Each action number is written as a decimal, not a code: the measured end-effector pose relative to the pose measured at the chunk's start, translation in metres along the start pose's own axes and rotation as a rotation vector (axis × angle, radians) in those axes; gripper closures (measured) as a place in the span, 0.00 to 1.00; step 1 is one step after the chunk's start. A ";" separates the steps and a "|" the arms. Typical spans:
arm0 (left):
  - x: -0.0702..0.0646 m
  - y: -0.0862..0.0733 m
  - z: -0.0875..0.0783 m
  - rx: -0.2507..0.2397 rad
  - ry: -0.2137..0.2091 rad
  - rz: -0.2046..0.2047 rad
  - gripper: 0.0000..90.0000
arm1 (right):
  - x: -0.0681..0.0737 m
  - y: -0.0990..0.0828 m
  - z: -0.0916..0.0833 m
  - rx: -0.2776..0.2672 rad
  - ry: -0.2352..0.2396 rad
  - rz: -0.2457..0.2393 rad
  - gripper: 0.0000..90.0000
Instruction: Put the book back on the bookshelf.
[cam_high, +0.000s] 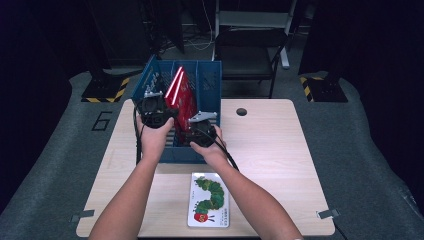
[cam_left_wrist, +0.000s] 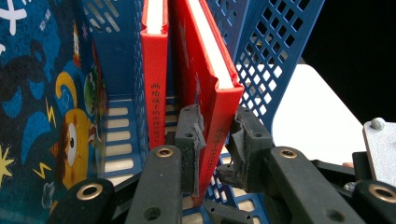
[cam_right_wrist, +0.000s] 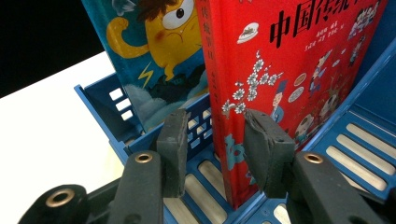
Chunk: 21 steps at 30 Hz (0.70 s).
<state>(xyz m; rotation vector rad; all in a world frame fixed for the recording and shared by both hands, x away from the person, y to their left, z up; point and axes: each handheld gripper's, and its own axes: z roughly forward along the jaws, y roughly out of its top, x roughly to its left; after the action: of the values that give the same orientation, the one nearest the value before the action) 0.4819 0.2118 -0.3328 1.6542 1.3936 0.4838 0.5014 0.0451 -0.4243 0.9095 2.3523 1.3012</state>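
A blue mesh file rack (cam_high: 207, 80) stands at the table's back. A red hardcover book (cam_high: 181, 95) leans in its middle slot. My left gripper (cam_high: 154, 112) is at the rack's left front. In the left gripper view its jaws (cam_left_wrist: 217, 126) press on the lower spine of that tilted red book (cam_left_wrist: 210, 74). My right gripper (cam_high: 202, 129) is at the rack's front. In the right gripper view it (cam_right_wrist: 215, 135) straddles the red book (cam_right_wrist: 289, 60): the right pad (cam_right_wrist: 264, 149) lies by the cover, and the left pad (cam_right_wrist: 173, 149) stands off from the spine.
A second red book (cam_left_wrist: 154, 70) stands upright beside the tilted one. A blue book with a yellow monster (cam_left_wrist: 46, 121) fills the slot beyond it. A caterpillar picture book (cam_high: 210, 200) lies flat near the table's front edge. A black chair (cam_high: 250, 50) stands behind the table.
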 end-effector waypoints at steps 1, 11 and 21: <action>0.000 0.000 0.000 0.000 0.000 0.000 0.81 | 0.000 0.000 0.000 0.000 0.000 0.000 0.66; -0.008 0.004 0.001 0.026 0.040 0.028 0.85 | -0.003 -0.004 0.001 0.010 -0.025 0.009 0.72; -0.010 0.005 0.002 0.024 0.056 0.018 0.86 | -0.008 -0.007 0.005 0.025 -0.035 0.015 0.76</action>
<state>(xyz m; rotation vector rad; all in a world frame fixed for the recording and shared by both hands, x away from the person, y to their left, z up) 0.4830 0.2022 -0.3274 1.6850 1.4318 0.5295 0.5079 0.0401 -0.4337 0.9515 2.3444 1.2537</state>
